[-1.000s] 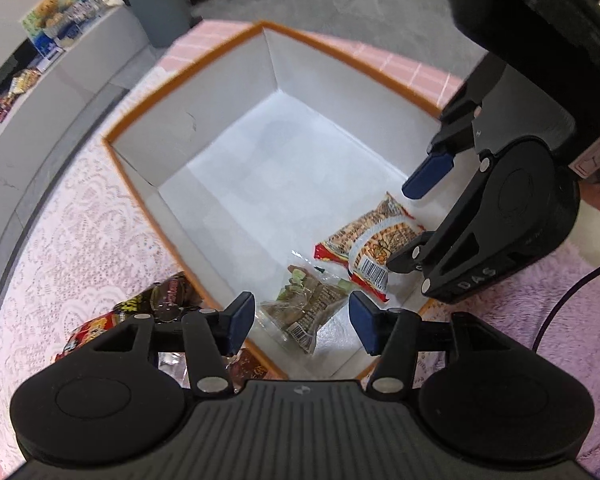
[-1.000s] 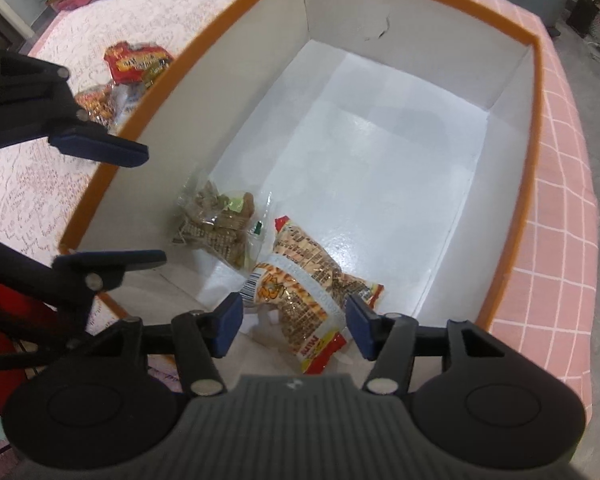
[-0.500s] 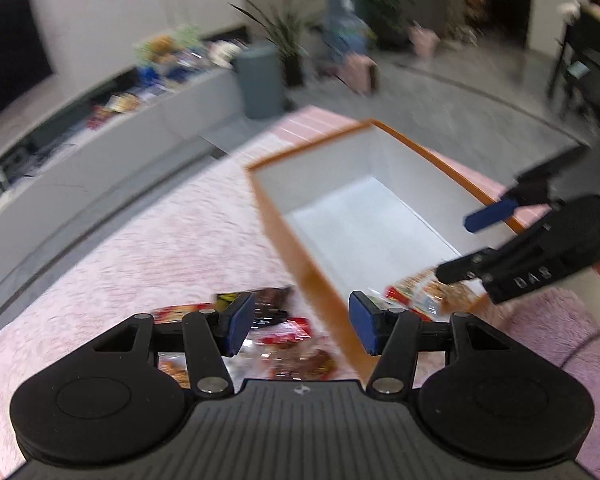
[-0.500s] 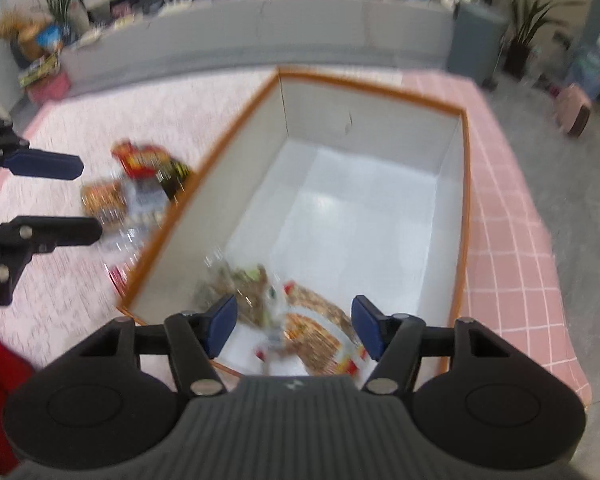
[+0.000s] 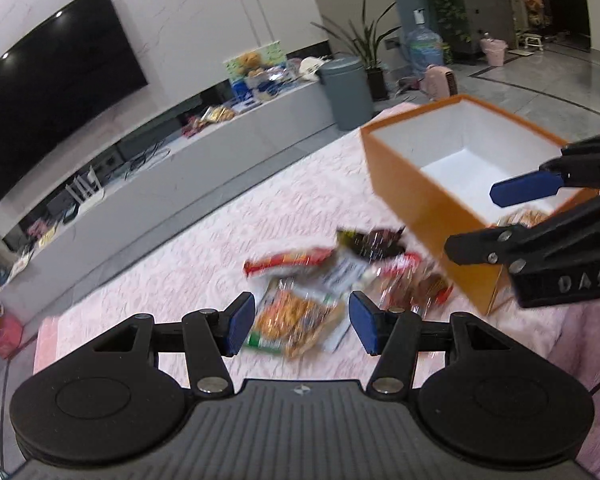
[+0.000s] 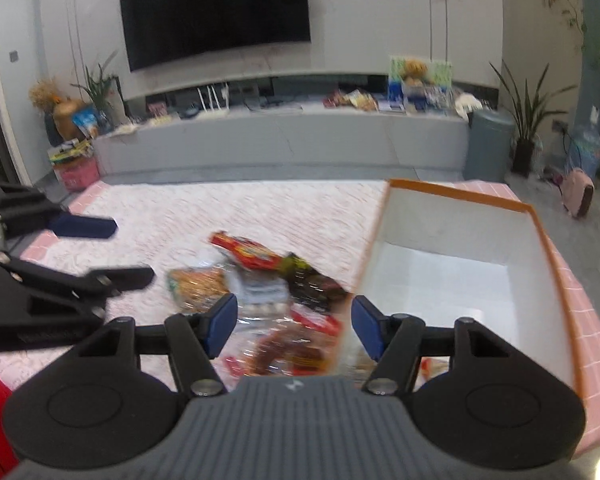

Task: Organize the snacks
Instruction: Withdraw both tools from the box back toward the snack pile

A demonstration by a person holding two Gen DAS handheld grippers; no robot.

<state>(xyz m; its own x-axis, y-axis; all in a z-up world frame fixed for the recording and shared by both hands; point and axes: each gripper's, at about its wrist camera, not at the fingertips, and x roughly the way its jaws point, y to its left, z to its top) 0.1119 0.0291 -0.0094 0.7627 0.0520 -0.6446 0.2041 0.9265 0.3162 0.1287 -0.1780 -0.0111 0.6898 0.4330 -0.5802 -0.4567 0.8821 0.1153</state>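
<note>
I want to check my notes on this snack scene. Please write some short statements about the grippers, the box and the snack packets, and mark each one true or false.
1. Both grippers are open and hold nothing. True: the left gripper and the right gripper have their jaws apart, with nothing between them.
2. The orange box lies tipped on its side. False: it stands upright with its opening upward.
3. A pile of snack packets lies on the pink cloth outside the box. True.
4. The box is white inside. True.
5. The television is showing a picture. False: its screen is dark.
</note>
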